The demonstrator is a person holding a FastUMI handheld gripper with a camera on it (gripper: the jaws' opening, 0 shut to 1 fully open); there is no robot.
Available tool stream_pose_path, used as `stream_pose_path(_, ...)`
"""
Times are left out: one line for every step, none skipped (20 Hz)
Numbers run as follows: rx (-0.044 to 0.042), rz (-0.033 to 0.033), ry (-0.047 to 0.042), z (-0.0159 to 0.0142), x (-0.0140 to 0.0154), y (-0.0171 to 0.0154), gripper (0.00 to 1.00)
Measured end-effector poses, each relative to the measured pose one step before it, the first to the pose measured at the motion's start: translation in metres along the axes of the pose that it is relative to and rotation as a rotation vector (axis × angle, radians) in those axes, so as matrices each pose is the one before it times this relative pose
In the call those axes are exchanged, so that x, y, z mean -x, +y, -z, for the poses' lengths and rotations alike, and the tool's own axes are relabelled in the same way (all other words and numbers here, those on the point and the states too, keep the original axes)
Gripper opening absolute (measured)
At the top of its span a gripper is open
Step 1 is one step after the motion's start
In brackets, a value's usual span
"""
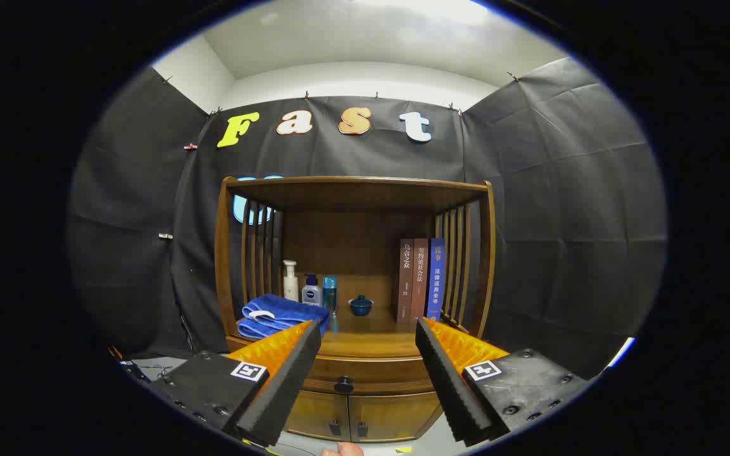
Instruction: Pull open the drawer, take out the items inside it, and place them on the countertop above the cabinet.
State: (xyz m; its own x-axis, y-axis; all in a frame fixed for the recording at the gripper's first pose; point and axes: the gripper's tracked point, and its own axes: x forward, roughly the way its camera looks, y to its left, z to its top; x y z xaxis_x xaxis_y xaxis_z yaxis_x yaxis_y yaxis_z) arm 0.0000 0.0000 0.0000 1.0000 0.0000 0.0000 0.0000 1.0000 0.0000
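Observation:
A wooden cabinet [352, 190] stands ahead against the booth wall. Its drawer [371, 370] sits closed under the countertop [371, 342], with a dark round knob [343, 384] at its middle. My gripper [368, 335] is open, its two black foam-padded fingers [289, 380] spread wide with nothing between them. The knob lies between and beyond the fingers, still some way off. Whatever is inside the drawer is hidden.
On the countertop lie a folded blue towel [279, 315], a white pump bottle [289, 280], two small bottles [312, 291], a blue lidded cup [360, 305] and three upright books [420, 278]. Two lower cabinet doors [352, 415] sit below the drawer. A fingertip [343, 449] pokes in underneath.

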Motion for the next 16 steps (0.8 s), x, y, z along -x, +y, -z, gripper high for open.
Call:
stream_pose_path(-0.00113, 0.00289, 0.00489, 0.00243, -0.00145, -0.00325, 0.98)
stream_pose_path(-0.00078, 0.00246, 0.00622, 0.00304, -0.00139, -0.00269, 0.98)
stream_pose_path(-0.00280, 0.00207, 0.00642, 0.00218, -0.00161, -0.00244, 0.98)
stream_pose_path(-0.00372, 0.00323, 0.00606, 0.00173, -0.00077, -0.00266, 0.98)
stream_pose_path(-0.00537, 0.00286, 0.00294, 0.00066, -0.00012, -0.00202, 0.98)
stream_pose_path(-0.00678, 0.00041, -0.00082, -0.00004, -0.00055, -0.00104, 0.98)
stream_pose_path(-0.00298, -0.00147, -0.00274, -0.00144, -0.00028, -0.00059, 0.98)
stream_pose_path(0.00021, -0.00177, -0.00234, -0.00124, -0.00082, 0.00185, 0.98)
stream_pose_path(0.00348, -0.00065, -0.00068, -0.00066, 0.00018, 0.00068, 0.98)
stream_pose_path(0.00275, -0.00179, 0.00179, 0.00148, -0.00042, 0.00091, 0.98)
stream_pose_path(0.00196, -0.00136, 0.00039, -0.00055, -0.00006, 0.00100, 0.98)
stream_pose_path(0.00023, -0.00229, -0.00150, -0.00076, -0.00017, 0.00109, 0.98)
stream_pose_path(-0.00206, -0.00150, -0.00097, -0.00103, -0.00042, 0.00067, 0.98)
stream_pose_path(-0.00322, -0.00205, 0.00113, 0.00110, 0.00056, 0.00011, 0.98)
stream_pose_path(-0.00318, -0.00341, 0.00174, 0.00103, 0.00012, 0.00176, 0.98)
stream_pose_path(-0.00213, -0.00264, 0.00052, 0.00220, -0.00018, 0.00076, 0.98)
